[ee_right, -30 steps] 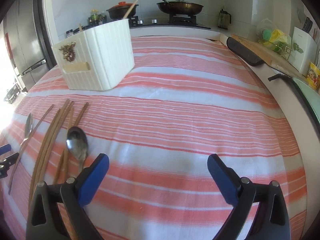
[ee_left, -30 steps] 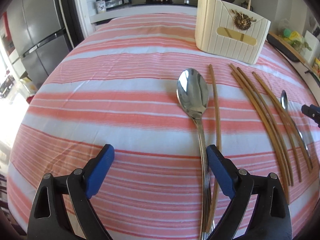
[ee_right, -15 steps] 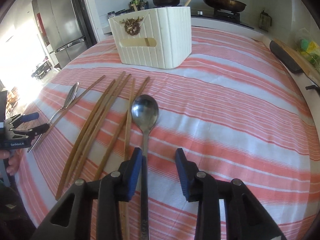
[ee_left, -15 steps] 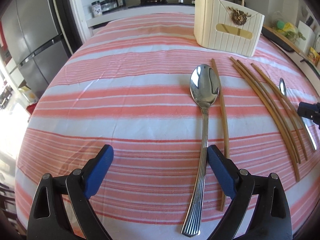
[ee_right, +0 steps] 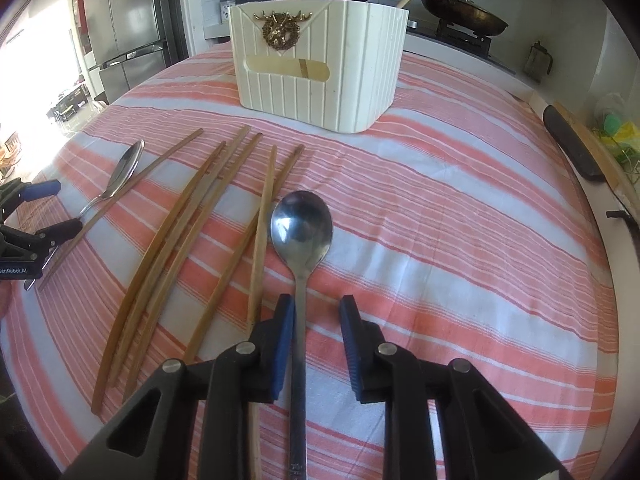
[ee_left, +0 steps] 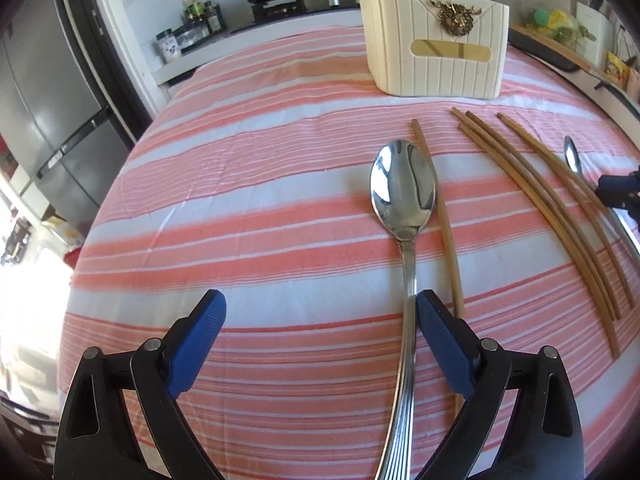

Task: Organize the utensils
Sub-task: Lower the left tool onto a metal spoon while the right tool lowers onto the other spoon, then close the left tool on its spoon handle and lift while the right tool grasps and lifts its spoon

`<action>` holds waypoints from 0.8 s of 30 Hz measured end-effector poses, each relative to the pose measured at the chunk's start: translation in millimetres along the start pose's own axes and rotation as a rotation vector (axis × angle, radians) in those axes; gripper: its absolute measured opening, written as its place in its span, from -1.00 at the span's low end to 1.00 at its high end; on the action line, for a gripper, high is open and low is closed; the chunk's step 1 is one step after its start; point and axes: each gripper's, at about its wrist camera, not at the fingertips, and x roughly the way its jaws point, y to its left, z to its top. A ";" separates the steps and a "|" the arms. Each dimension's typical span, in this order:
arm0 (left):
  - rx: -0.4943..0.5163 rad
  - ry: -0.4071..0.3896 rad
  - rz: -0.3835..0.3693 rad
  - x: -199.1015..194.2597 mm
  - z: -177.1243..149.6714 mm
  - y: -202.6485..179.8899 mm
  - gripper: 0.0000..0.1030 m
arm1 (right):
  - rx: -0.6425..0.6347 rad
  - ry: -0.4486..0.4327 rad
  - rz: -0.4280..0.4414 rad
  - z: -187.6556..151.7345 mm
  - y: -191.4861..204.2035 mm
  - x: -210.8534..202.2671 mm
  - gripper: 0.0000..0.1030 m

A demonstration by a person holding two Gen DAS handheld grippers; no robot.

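The right gripper straddles a steel spoon's handle with jaws narrowed but not yet pinching, the left gripper gapes wide beside another spoon, and wooden chopsticks lie between on the striped cloth before the white holder.

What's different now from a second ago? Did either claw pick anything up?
The right gripper swung left from bare cloth to the chopsticks side, narrowed its jaws and now straddles a spoon handle, not yet clamped. The left gripper stayed wide open by the other spoon, shifting slightly. Nothing was picked up; the utensils and the box stayed put.
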 end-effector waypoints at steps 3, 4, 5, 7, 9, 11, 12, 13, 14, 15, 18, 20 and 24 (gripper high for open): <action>-0.038 0.010 -0.016 1.4 -3.5 11.8 0.87 | 0.014 0.021 -0.041 -7.1 -8.7 -5.3 -0.59; -0.047 0.013 -0.027 2.0 -4.1 14.4 0.87 | 0.021 0.025 -0.042 -9.3 -12.1 -6.4 -0.59; -0.045 0.013 -0.036 2.7 -4.3 15.3 0.87 | 0.023 0.027 -0.037 -11.1 -13.6 -7.7 -0.59; -0.012 0.008 -0.046 4.0 -1.4 10.9 0.87 | 0.012 0.019 -0.036 -13.9 -14.0 -8.6 -0.50; 0.037 0.009 -0.068 5.0 3.3 5.5 0.85 | -0.001 -0.002 -0.038 -14.5 -13.4 -7.7 -0.47; 0.075 0.024 -0.115 7.7 9.1 0.6 0.84 | 0.012 -0.018 -0.028 -11.2 -14.7 -5.2 -0.41; 0.088 0.035 -0.143 9.4 12.2 -1.5 0.84 | 0.022 -0.023 -0.022 -10.1 -14.6 -4.2 -0.33; 0.095 0.045 -0.168 11.9 15.4 -2.6 0.84 | 0.032 -0.025 -0.015 -7.8 -15.1 -2.5 -0.27; 0.098 0.053 -0.189 14.6 18.6 -3.5 0.85 | 0.037 -0.025 -0.007 -5.0 -15.0 -0.4 -0.18; 0.097 0.059 -0.204 17.1 21.7 -3.7 0.84 | 0.037 -0.026 -0.002 -2.5 -14.6 2.0 -0.14; 0.065 0.074 -0.238 26.1 33.5 -3.8 0.82 | 0.034 -0.030 0.004 4.5 -13.2 6.7 -0.11; 0.066 0.072 -0.239 30.7 41.8 -7.5 0.80 | 0.036 -0.033 0.008 9.8 -12.6 10.6 -0.10; 0.062 0.075 -0.235 36.1 53.5 -15.3 0.68 | 0.037 -0.039 0.020 18.1 -10.1 16.8 -0.10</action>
